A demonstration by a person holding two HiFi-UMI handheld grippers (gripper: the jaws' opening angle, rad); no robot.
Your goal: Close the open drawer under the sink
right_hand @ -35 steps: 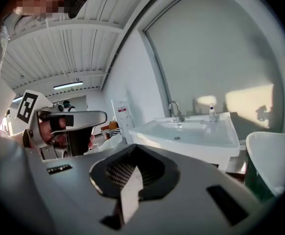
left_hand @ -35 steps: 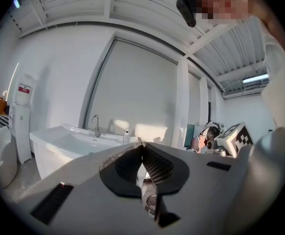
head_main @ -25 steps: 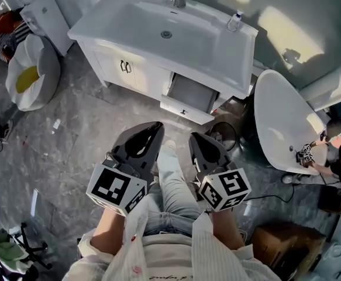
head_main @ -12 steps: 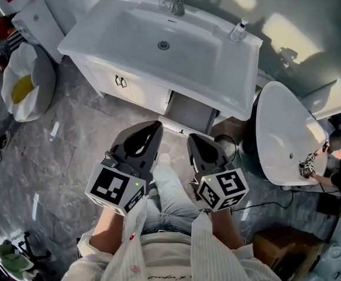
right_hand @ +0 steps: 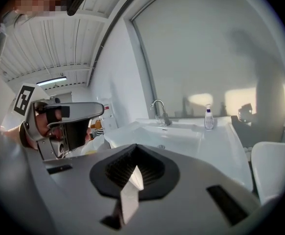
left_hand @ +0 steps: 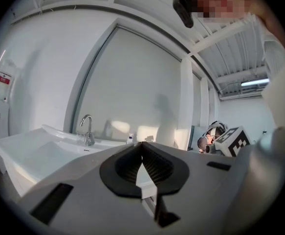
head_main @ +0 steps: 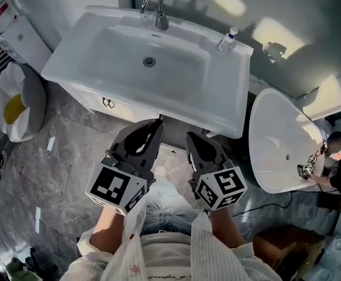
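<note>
Grey marbled floor (head_main: 71,157) surrounds a white vanity whose sink (head_main: 117,63), with faucet (head_main: 154,9) and soap bottle (head_main: 227,40), fills the top of the head view. The person stands close against it, so the sink's front rim overhangs the drawer (head_main: 173,149). Only a pale sliver of the drawer front shows between the two tools, apparently pulled out. The left gripper (head_main: 156,126) and right gripper (head_main: 192,138) are held side by side before the body, each with jaws pressed together on nothing. Their own views look across the basin top, so they sit above the counter. Closed tips probably suit pushing the drawer front; both would need lowering first.
</note>
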